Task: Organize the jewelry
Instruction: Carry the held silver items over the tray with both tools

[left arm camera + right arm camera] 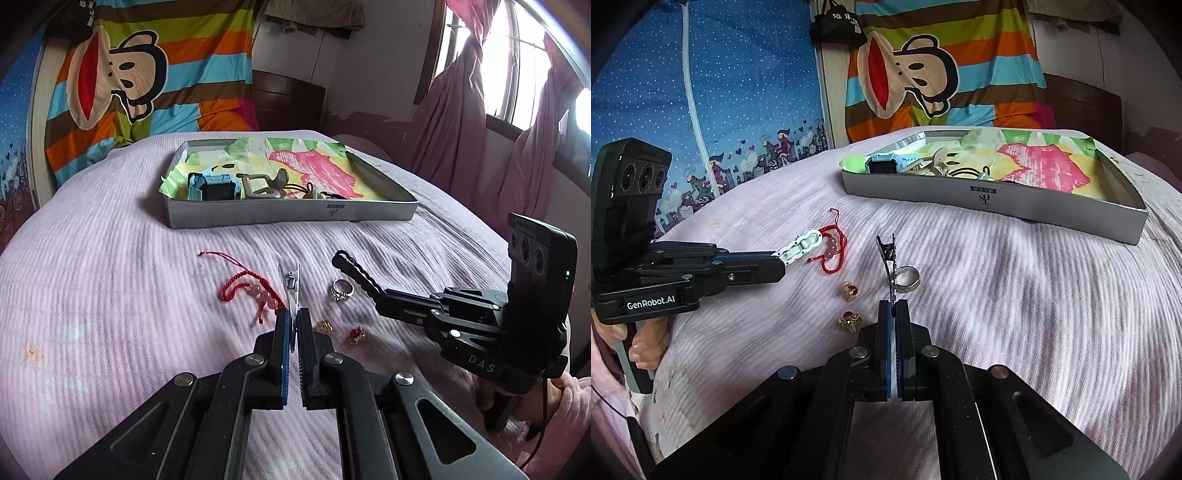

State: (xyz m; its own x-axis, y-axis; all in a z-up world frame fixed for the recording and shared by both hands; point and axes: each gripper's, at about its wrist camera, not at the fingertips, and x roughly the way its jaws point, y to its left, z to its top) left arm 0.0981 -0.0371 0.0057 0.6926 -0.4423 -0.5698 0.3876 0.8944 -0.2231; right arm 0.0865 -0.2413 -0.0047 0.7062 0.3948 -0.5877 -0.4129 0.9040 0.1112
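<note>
The left gripper (291, 325) is pinched tight on a white hair clip (291, 284). The clip is long and flat, with a small metal spring part on it. It sticks straight out past the fingertips, along the way the gripper points, toward the gray box (258, 214) at the far side of the bed (110, 295).

The right gripper (894, 314) is pinched tight on a black hair clip (888, 254). This clip is long and thin with a bumpy edge. It too sticks straight out from the fingertips and tilts a little to the left in the right wrist view.

Just beside the black clip a silver ring (342, 290) lies on the pink bed cover. Two small gold rings with red stones (355, 335) lie near the grippers. A red string bracelet (243, 291) with pink beads lies in a loose loop beside the white clip, and its thin tail runs off toward the box.

The box is low and wide. It holds bright painted paper, a blue watch (214, 186) and a tan claw clip (266, 186).
</note>
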